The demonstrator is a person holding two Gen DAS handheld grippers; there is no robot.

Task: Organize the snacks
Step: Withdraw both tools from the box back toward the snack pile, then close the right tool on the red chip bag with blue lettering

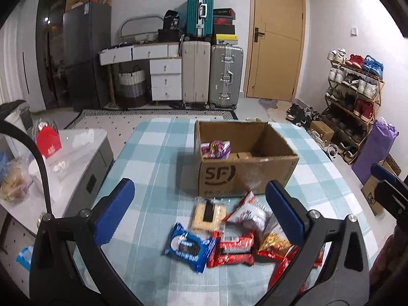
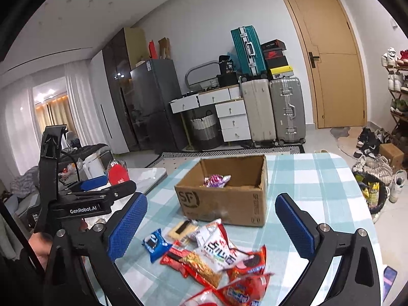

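left gripper (image 1: pixel 201 205): jaws spread wide, nothing between the blue pads, nothing held. Hangs over the near end of the table, aimed down at the snack pile.
right gripper (image 2: pixel 211 223): jaws also wide apart, nothing gripped. Same pile shows between its fingers, box beyond.
table (image 1: pixel 153 148): covered with a blue-and-white check cloth; box and loose snacks all sit on it.
cardboard box (image 1: pixel 244 178): open top, "SF" logo on the near wall, upright on the far half of the table. Just beyond the pile.
purple snack pack (image 1: pixel 215 148): inside the box, against its left wall. Only snack clearly in there; some brown cardboard shows on the box floor beside it.
blue cookie pack (image 1: pixel 190 247): flat on the cloth, leftmost of the loose pile.
yellow cracker pack (image 1: pixel 209 213): just behind the blue one, close to the box front.
red wafer pack (image 1: pixel 236 251): right of the blue pack, touching it.
white-and-red bag (image 2: pixel 216 250): lies on top of the pile, overlapping neighbours.
orange noodle-snack bag (image 2: pixel 201 267): under the edge of the white-and-red bag.
red bags (image 2: pixel 244 285): nearest edge of the table, partly blurred, print unreadable.
background: suitcases (image 1: pixel 211 76) stacked by a wooden door (image 1: pixel 276 38); shoe rack (image 1: pixel 354 94) on the right.
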